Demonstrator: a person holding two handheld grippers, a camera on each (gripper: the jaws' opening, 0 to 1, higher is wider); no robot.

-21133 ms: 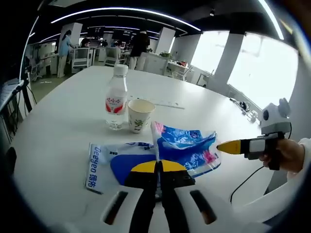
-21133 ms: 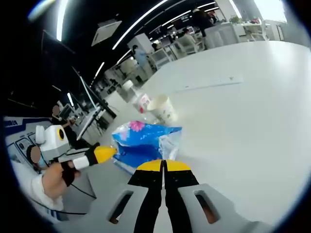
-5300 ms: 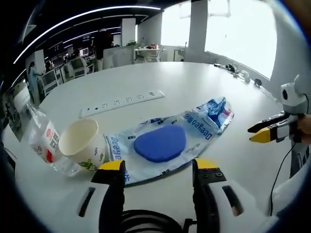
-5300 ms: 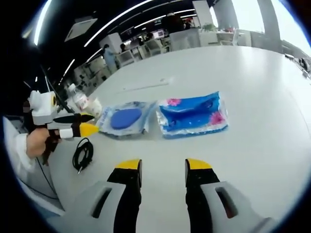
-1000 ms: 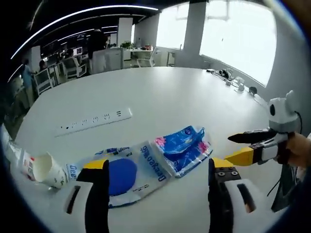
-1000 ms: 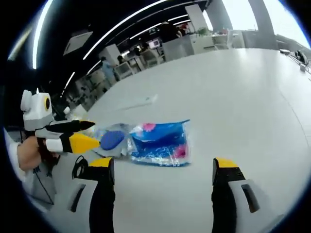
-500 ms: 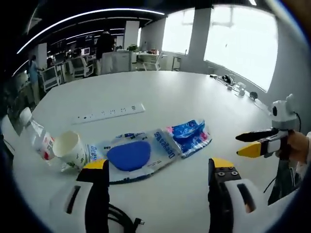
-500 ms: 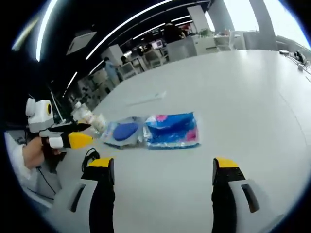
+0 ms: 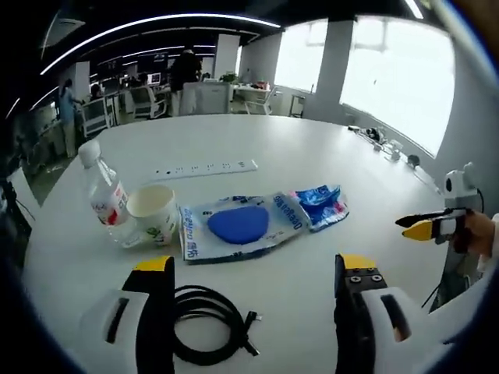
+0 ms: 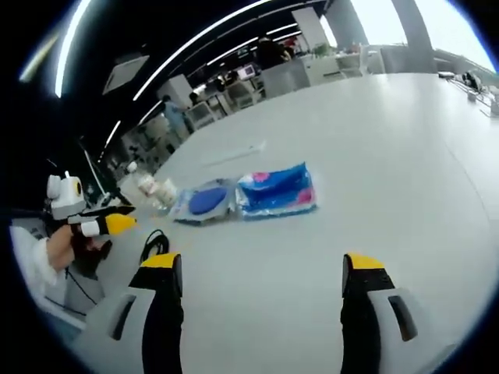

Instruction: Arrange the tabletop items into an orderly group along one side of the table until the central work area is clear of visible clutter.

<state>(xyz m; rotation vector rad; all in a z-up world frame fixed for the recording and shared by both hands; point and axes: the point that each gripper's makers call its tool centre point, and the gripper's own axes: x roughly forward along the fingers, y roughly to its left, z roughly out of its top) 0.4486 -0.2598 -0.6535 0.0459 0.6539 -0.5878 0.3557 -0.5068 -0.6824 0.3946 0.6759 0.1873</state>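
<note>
I have both grippers, left (image 9: 249, 269) and right (image 10: 261, 269), jaws wide apart, holding nothing. Clear plastic water bottle (image 9: 104, 196), white paper cup (image 9: 154, 212), clear pouch with blue pad (image 9: 238, 226) and blue tissue pack (image 9: 321, 204) sit in 1 row on the white table (image 9: 234, 144); black coiled cable (image 9: 209, 323) lies nearer me.

Your left claw's jaw covers the near edge of the black cable coil (image 9: 204, 323). In the right gripper view the bottle (image 10: 146, 185) and paper cup (image 10: 164, 192) are too small to tell apart cleanly. The blue wipes pack (image 9: 321, 204) print is unreadable.
</note>
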